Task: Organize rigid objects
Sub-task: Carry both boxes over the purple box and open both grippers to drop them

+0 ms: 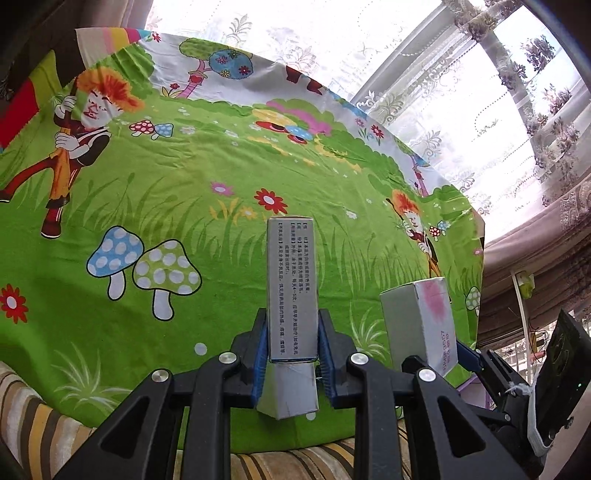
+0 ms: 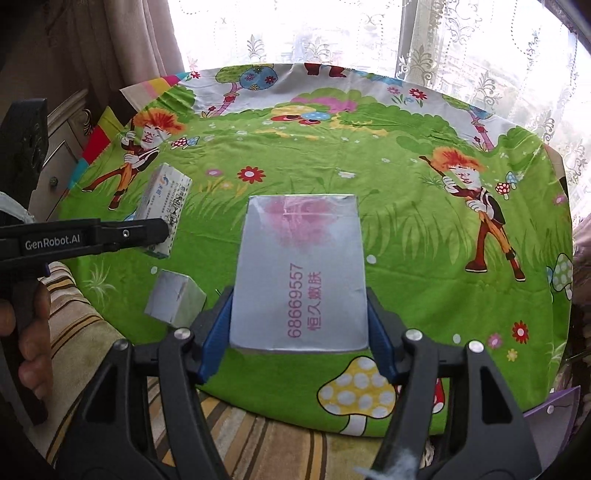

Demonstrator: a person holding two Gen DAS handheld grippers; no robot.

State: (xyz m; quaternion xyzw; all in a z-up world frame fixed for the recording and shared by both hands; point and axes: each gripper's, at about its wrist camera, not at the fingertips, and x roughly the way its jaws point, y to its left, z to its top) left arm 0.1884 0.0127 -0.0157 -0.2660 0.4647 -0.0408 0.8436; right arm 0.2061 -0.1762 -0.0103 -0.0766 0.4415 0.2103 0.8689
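Note:
My left gripper is shut on a narrow grey medicine box with black print, held above the green cartoon cloth. Under it a small silver box lies on the cloth. My right gripper is shut on a wider silver box with pink print. That box also shows in the left wrist view at the right. In the right wrist view the left gripper holds the medicine box at the left, above the small silver box.
The cloth covers a round table whose near edge shows striped fabric. Lace curtains and a window stand behind the table. A drawer unit stands at the left. A hand grips the left handle.

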